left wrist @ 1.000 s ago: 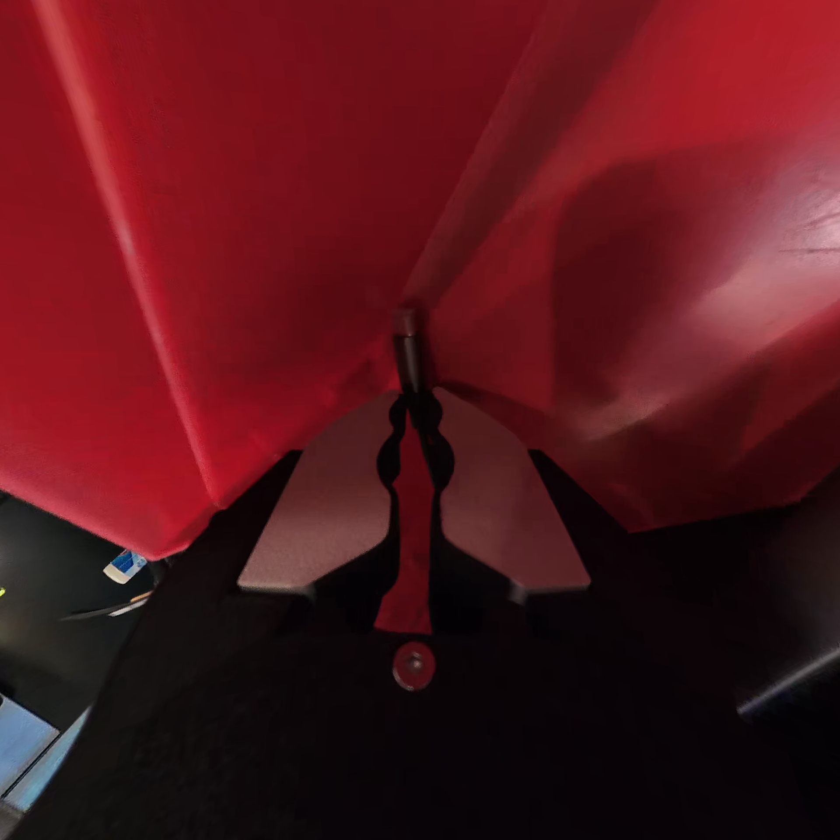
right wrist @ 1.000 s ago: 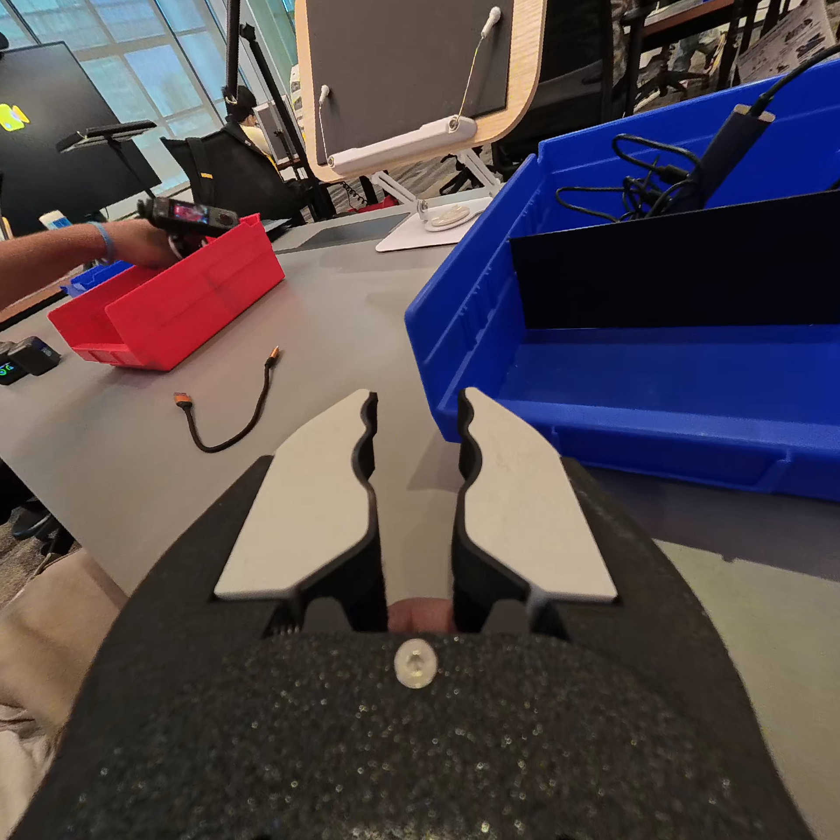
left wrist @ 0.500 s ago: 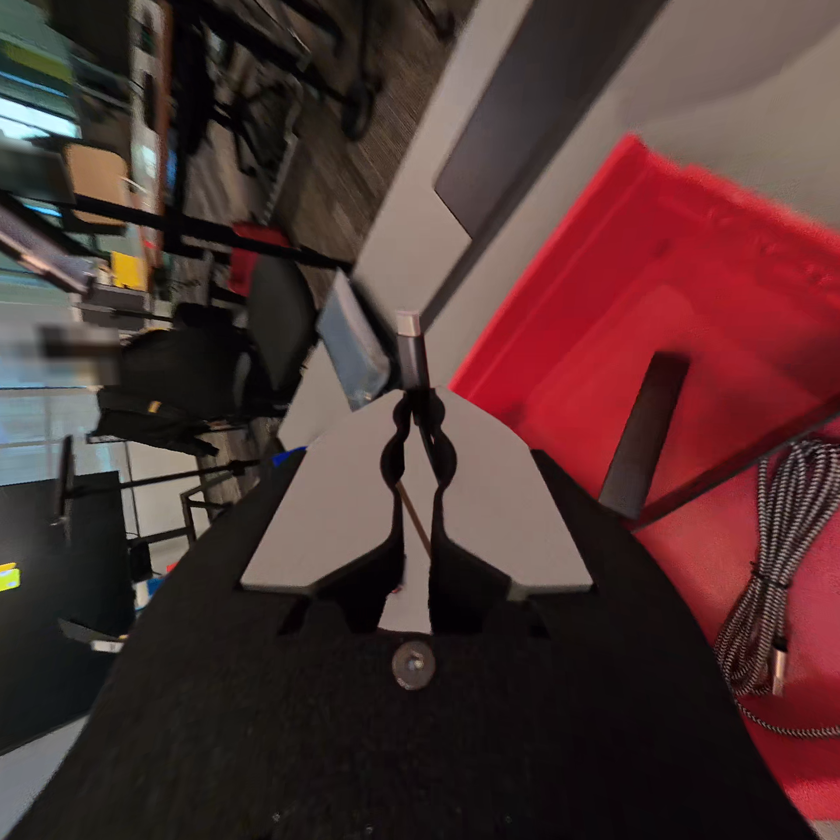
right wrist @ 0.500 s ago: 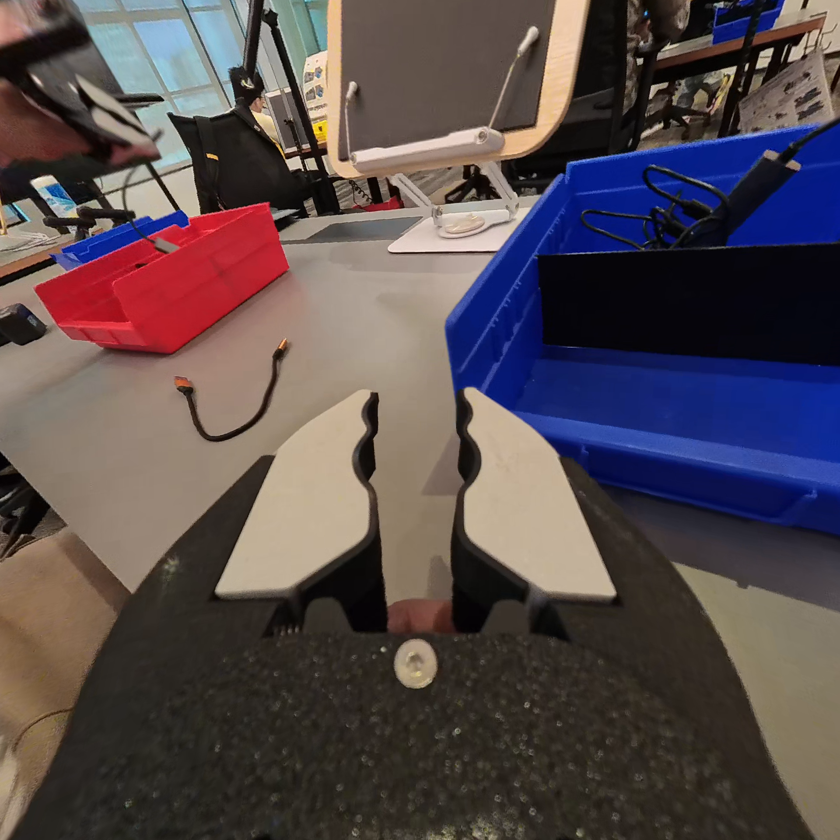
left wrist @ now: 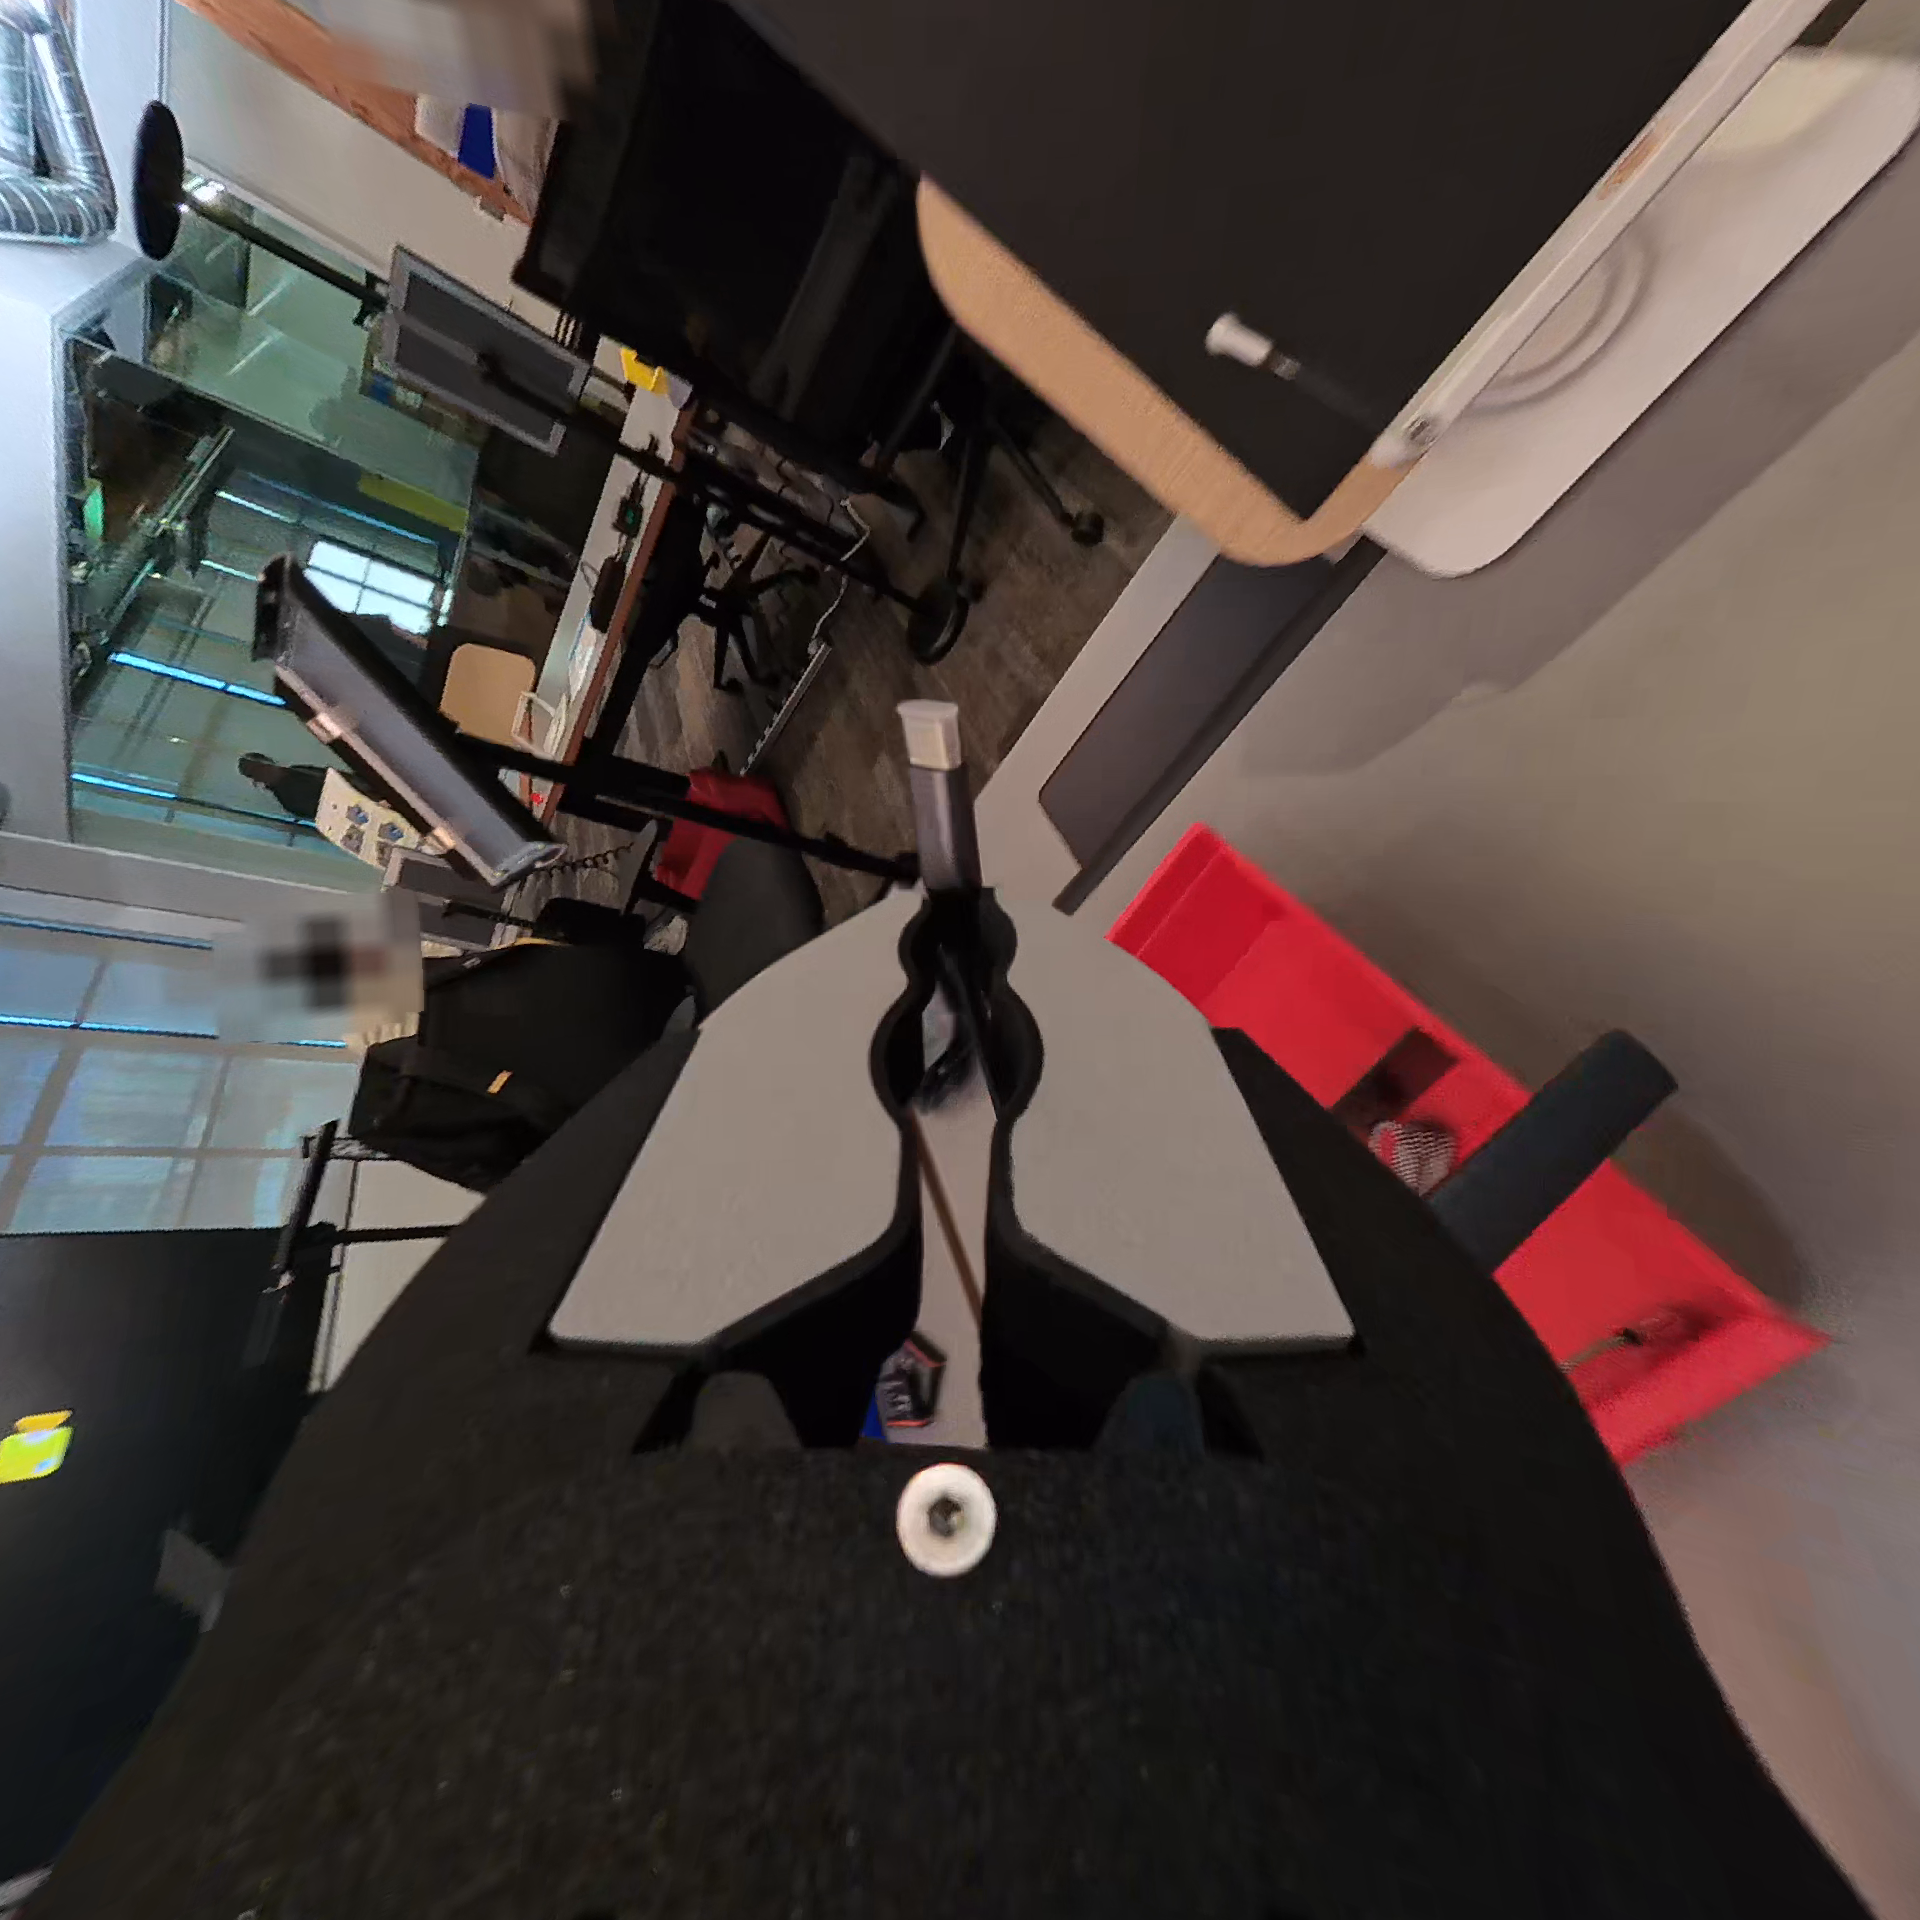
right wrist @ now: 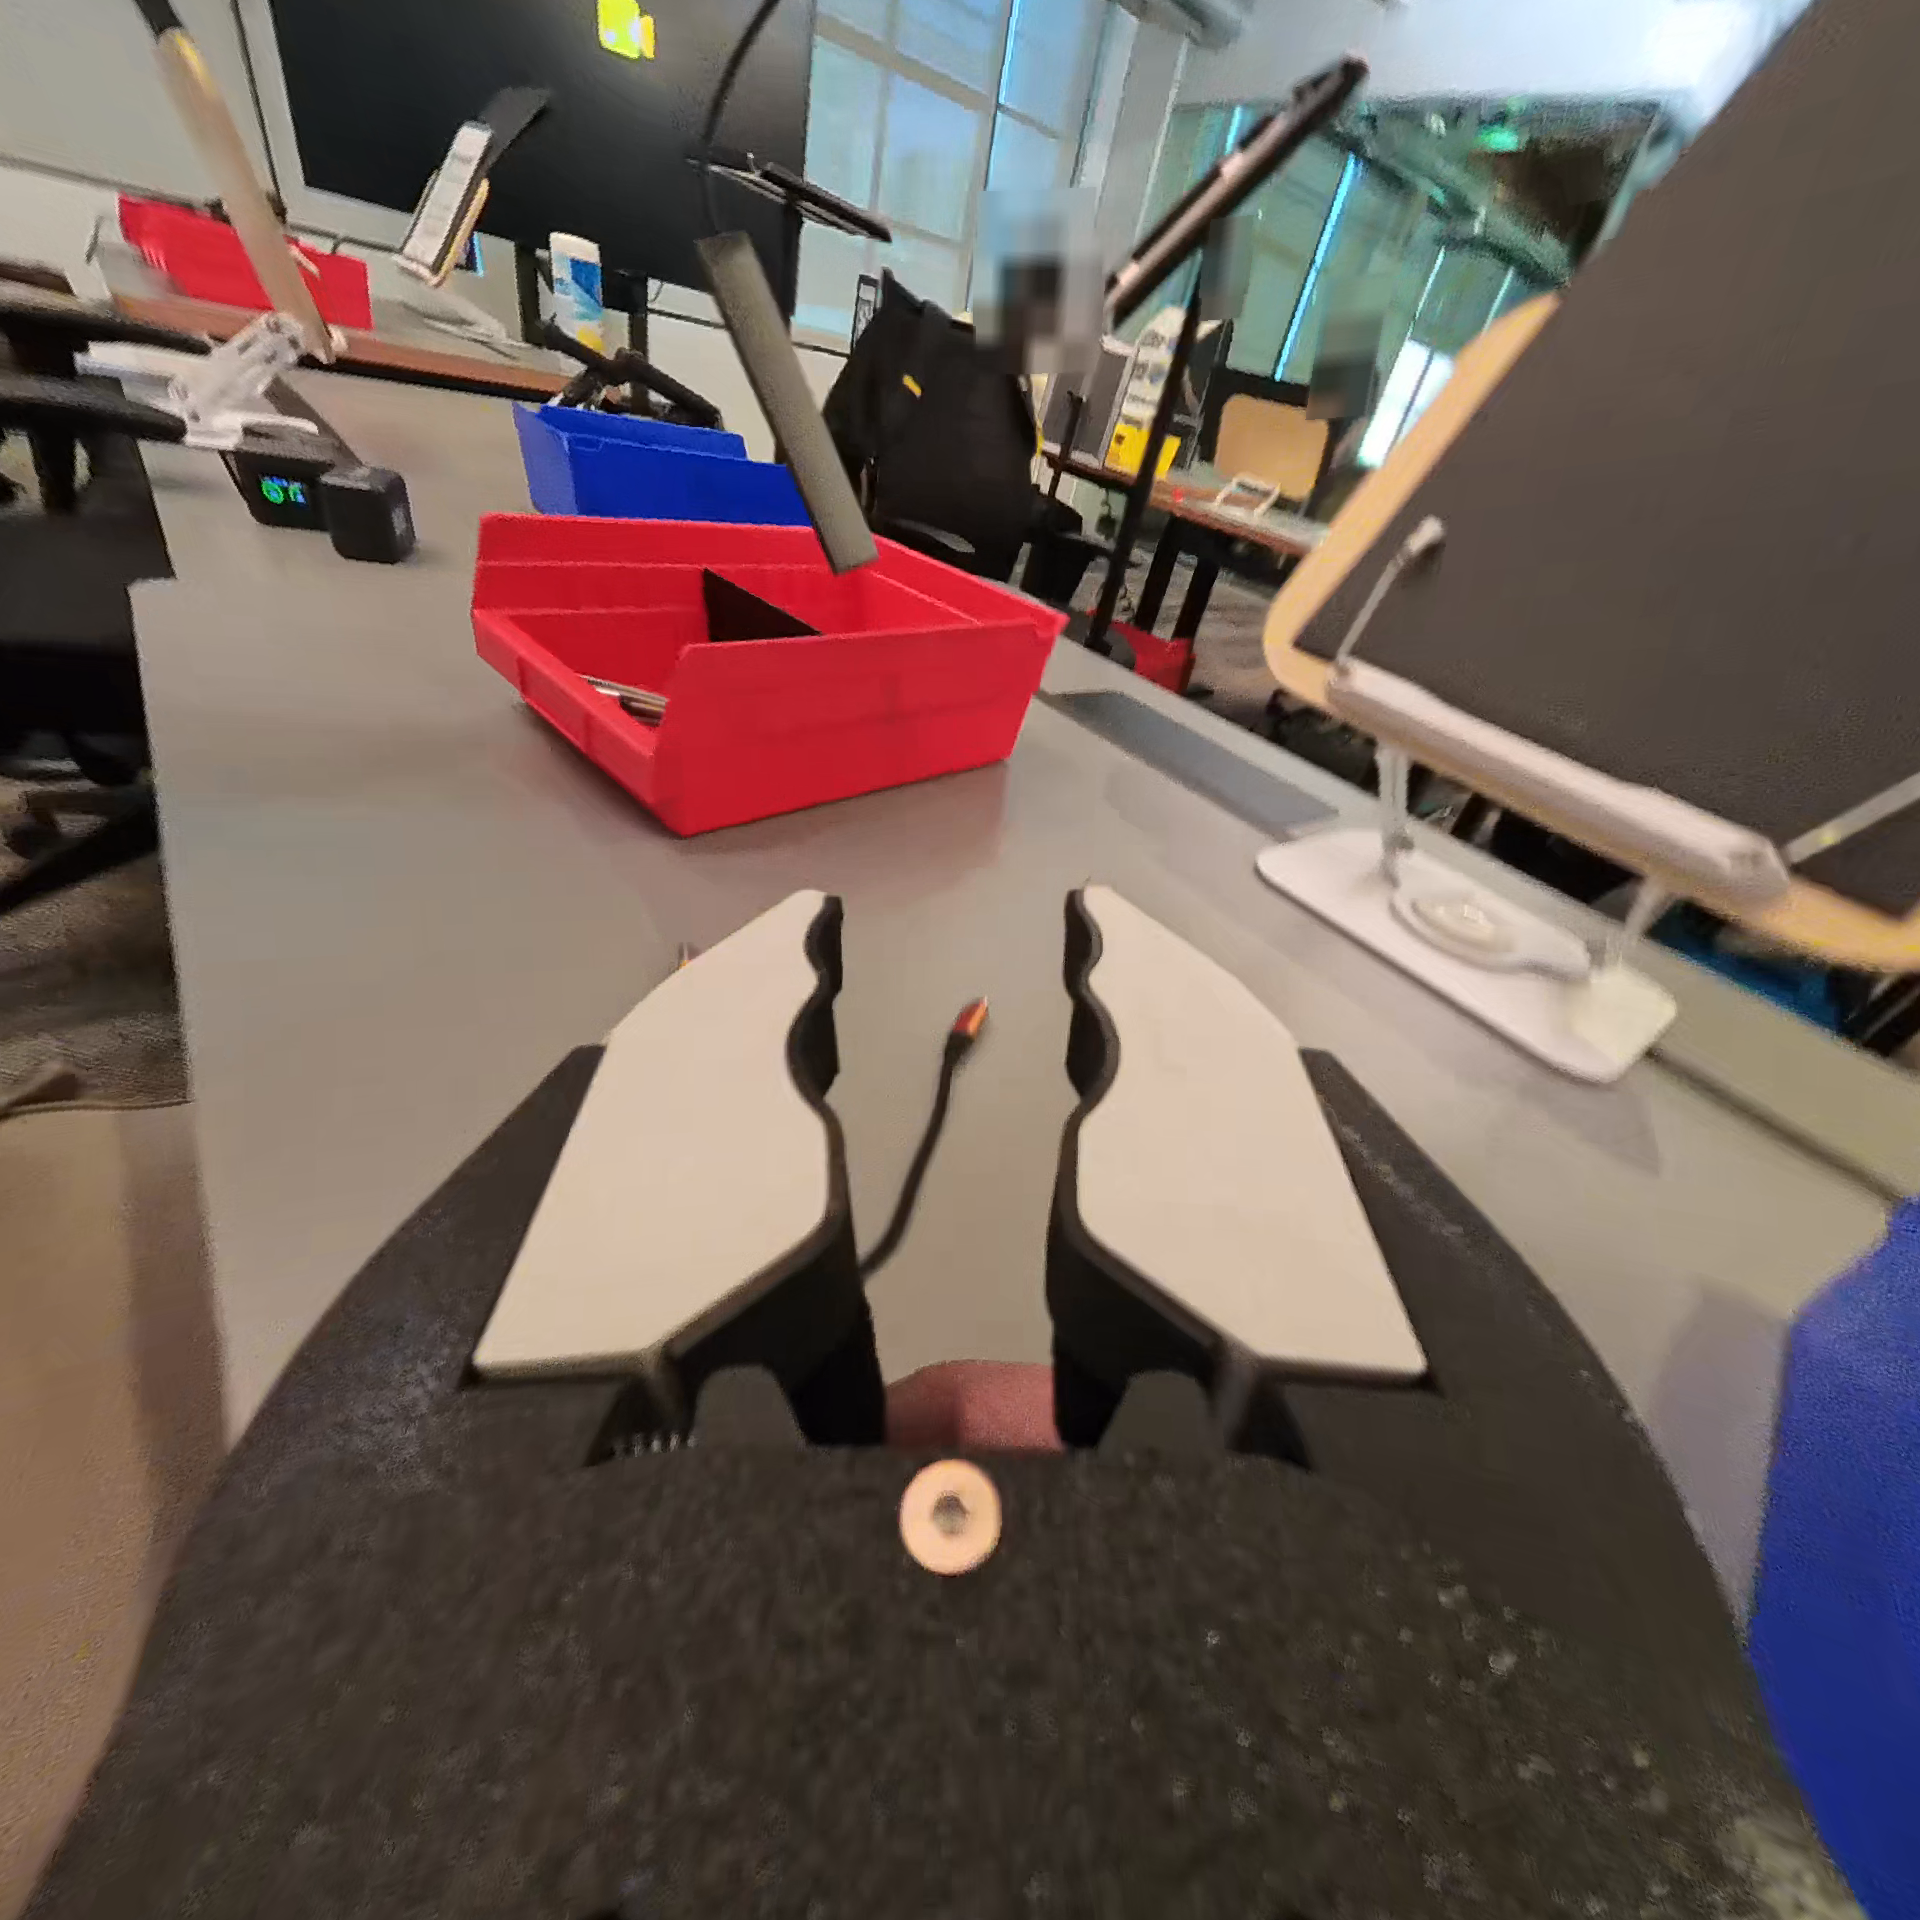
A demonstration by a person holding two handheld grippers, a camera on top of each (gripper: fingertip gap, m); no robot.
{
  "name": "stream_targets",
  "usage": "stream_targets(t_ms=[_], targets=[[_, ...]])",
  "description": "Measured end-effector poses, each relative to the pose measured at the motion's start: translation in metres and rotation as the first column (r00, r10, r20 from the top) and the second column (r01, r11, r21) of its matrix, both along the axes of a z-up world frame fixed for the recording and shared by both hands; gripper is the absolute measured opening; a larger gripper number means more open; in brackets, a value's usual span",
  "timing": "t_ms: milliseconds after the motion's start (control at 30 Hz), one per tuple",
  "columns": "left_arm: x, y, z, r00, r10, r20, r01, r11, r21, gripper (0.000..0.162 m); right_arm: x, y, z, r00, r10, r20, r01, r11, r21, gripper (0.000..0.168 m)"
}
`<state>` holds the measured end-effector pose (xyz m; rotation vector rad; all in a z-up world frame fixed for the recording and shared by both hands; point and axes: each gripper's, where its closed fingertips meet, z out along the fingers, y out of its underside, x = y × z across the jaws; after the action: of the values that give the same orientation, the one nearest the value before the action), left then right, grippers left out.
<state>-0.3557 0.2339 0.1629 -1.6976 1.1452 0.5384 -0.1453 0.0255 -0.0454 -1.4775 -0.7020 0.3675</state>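
Fingers [left wrist: 1132,1143] of your left gripper [left wrist: 954,914] pinch cable plug [left wrist: 938,800], rolled sideways; right gripper [right wrist: 951,925] gapes empty, level above short cable [right wrist: 930,1122].

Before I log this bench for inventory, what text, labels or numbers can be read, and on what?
Nothing reads clearly enough to quote.
Small black device: green display, blurred.
White bottle: blue label, too small.
Wall screen: yellow mark, no readable words.

honestly nothing readable here. the small black device [right wrist: 281,497] left of the red bin [right wrist: 769,665] has a lit green display, too blurry to make out. the white-and-blue bottle [right wrist: 578,286] behind that bin has a label, also just a smear.
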Motion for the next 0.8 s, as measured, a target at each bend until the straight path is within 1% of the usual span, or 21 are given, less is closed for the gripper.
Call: stream_targets(t_ms=[67, 133, 233, 300, 400, 467, 500, 567, 667, 733, 800], targets=[[0.024, -0.017, -0.002, 0.999, -0.023, 0.031, 0.024, 0.999, -0.022, 0.007, -0.031, 0.013, 0.002, 0.999, 0.011, 0.05, -0.013, 0.998, 0.055, 0.041], [0.049, -0.031, -0.004, 0.996, -0.04, 0.078, 0.044, 0.998, -0.039, 0.007, -0.063, 0.022, -0.002, 0.992, 0.047, 0.121, -0.055, 0.996, 0.068, 0.041], [0.081, -0.053, -0.012, 0.987, -0.063, 0.147, 0.076, 0.993, -0.085, 0.007, -0.085, 0.039, -0.003, 0.981, -0.001, 0.195, -0.023, 0.992, 0.121, 0.042], [0.1, -0.064, -0.016, 0.978, -0.076, 0.194, 0.099, 0.989, -0.113, 0.007, -0.088, 0.05, -0.003, 0.97, -0.069, 0.231, 0.032, 0.987, 0.158, 0.044], [0.124, -0.075, -0.019, 0.961, -0.093, 0.259, 0.136, 0.979, -0.15, 0.007, -0.071, 0.071, -0.005, 0.932, -0.235, 0.276, 0.175, 0.959, 0.224, 0.044], [0.135, -0.082, -0.02, 0.951, -0.112, 0.287, 0.165, 0.972, -0.169, 0.007, -0.056, 0.079, -0.008, 0.898, -0.308, 0.314, 0.233, 0.939, 0.254, 0.026], [0.139, -0.085, -0.021, 0.949, -0.118, 0.292, 0.174, 0.969, -0.175, 0.006, -0.052, 0.08, -0.011, 0.889, -0.308, 0.338, 0.227, 0.939, 0.258, 0.019], [0.139, -0.085, -0.025, 0.952, -0.119, 0.282, 0.173, 0.969, -0.174, 0.007, -0.044, 0.077, -0.015, 0.877, -0.286, 0.387, 0.2, 0.948, 0.247, 0.018], [0.127, -0.076, -0.042, 0.965, -0.14, 0.221, 0.174, 0.974, -0.143, 0.008, -0.032, 0.065, -0.019, 0.886, -0.193, 0.422, 0.12, 0.974, 0.194, 0.013], [0.117, -0.074, -0.059, 0.964, -0.19, 0.185, 0.215, 0.968, -0.127, 0.009, -0.022, 0.058, -0.024, 0.887, -0.124, 0.445, 0.064, 0.987, 0.148, 0.01], [0.111, -0.084, -0.076, 0.945, -0.27, 0.185, 0.295, 0.947, -0.128, 0.013, -0.015, 0.051, -0.03, 0.887, -0.04, 0.46, -0.003, 0.996, 0.092, 0.01]])
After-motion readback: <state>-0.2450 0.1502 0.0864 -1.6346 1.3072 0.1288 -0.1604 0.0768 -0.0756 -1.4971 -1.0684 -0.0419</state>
